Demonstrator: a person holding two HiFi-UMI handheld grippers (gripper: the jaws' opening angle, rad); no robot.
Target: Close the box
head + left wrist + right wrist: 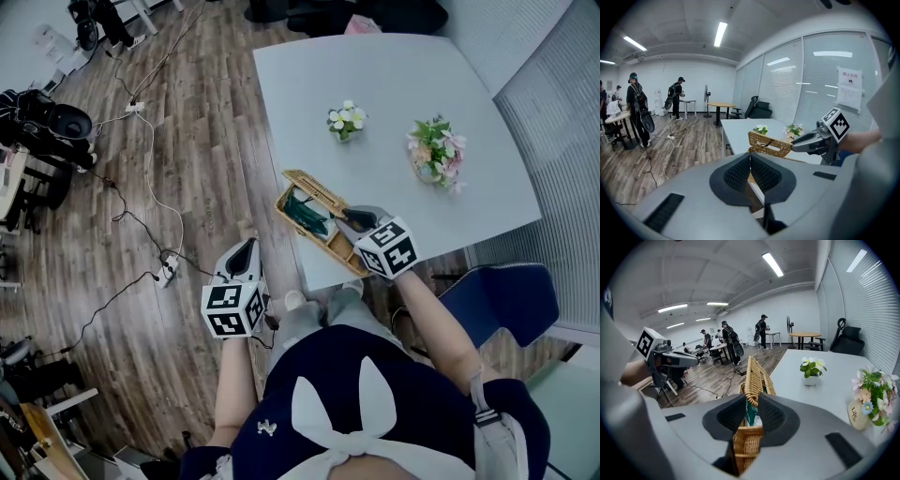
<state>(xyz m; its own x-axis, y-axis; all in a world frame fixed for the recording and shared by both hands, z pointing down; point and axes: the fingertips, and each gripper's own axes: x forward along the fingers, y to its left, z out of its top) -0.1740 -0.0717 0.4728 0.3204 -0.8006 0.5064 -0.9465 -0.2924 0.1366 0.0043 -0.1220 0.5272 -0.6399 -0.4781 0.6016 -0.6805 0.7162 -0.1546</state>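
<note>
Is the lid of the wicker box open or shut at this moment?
Open. The lid stands upright above the wicker box, and green contents show inside. The right hand-held gripper grips its rim.

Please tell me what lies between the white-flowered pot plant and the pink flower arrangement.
Head view: bare grey tabletop separates the white-flowered pot plant and pink flower arrangement.

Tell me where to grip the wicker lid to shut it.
Pinch the wicker lid by its rolled rim at the near end, coming from the short side of the box, where the right tool sits: the lid stands upright, so that thin edge fits between pads.
</note>
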